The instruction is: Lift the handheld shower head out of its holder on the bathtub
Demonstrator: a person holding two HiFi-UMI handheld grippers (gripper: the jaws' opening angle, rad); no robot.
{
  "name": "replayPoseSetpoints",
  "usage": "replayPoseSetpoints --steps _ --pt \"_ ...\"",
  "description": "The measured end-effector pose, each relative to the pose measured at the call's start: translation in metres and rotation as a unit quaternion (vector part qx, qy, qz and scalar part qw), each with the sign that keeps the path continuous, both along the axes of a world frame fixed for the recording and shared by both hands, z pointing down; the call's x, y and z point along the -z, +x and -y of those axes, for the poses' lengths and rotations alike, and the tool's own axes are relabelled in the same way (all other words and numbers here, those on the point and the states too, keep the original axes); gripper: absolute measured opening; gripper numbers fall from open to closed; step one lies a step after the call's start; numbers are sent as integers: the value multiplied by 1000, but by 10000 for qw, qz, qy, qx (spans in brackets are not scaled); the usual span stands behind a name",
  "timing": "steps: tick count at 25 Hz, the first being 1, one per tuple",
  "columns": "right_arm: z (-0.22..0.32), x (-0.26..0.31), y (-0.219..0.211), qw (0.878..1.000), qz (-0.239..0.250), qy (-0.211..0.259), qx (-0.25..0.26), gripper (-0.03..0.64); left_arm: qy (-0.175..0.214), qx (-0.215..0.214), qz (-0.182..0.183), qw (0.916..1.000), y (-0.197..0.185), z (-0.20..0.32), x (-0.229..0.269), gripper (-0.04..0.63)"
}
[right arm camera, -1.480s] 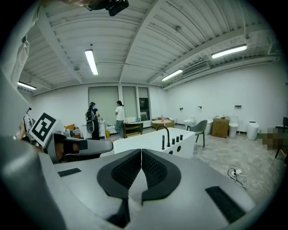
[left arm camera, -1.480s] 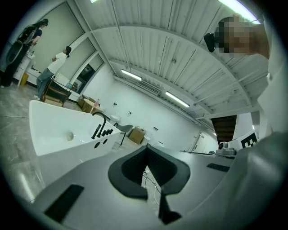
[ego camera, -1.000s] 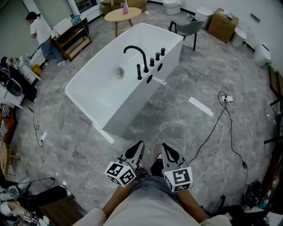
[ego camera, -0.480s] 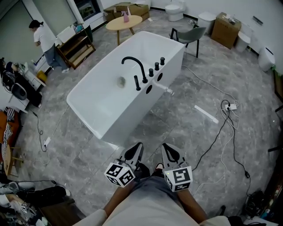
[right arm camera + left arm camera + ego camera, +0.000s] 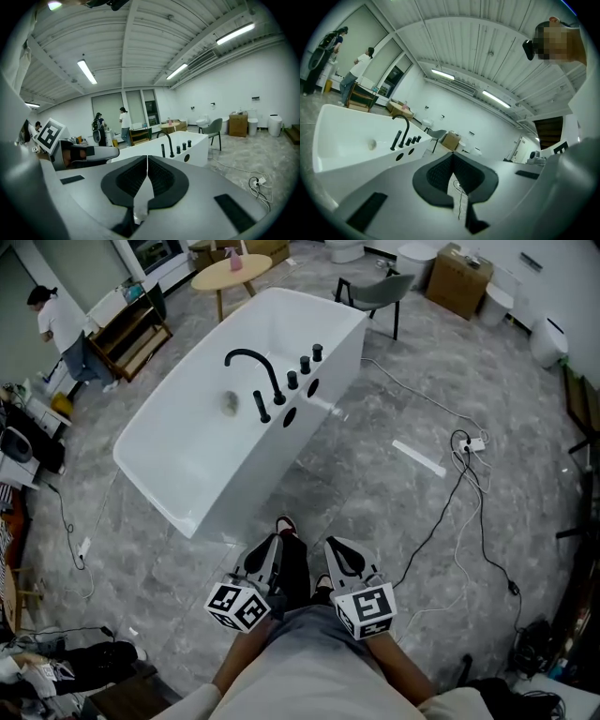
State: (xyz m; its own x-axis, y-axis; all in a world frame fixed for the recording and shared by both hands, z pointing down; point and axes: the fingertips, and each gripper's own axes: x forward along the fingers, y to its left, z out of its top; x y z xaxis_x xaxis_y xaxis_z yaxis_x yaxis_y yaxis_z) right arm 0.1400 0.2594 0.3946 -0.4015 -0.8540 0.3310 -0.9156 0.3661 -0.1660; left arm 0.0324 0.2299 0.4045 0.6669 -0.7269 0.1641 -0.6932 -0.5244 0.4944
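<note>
Both tools sit low at the person's waist, side by side, well apart from the tub [image 5: 178,465]. The left gripper [image 5: 273,542] has its jaws pressed together with nothing between them – the right gripper [image 5: 334,546] is the same, closed and empty. The white tub stands ahead on the grey floor [image 5: 375,474]. The shower head [image 5: 261,407] is a black stick, upright in its holder on the tub's long rim, just beside the curved black spout [image 5: 251,367], with three black knobs [image 5: 305,364] in a row past it. A chair [image 5: 373,289] and a round table [image 5: 225,273] are beyond the tub, cables [image 5: 464,474] lie on the floor to the right, and a person [image 5: 58,326] stands at a shelf [image 5: 131,329] far left
</note>
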Motion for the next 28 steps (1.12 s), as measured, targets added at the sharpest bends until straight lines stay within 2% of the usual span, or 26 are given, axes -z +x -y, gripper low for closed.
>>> replayPoseSetpoints --steps 5,10,19,28 --pt "36 -3 19 9998 -80 -98 -171 20 -75 -249 -112 9996 23 42 -6 3" --pt "75 -14 16 9994 -78 -295 -160 20 -168 -401 -144 9990 28 82 -14 3" --pt "169 -19 -10 9986 -206 -491 37 20 -246 -294 -337 9987 7 183 -17 3" --pt "268 2 -55 9982 -524 -203 197 20 248 -115 -598 9978 -40 275 7 3"
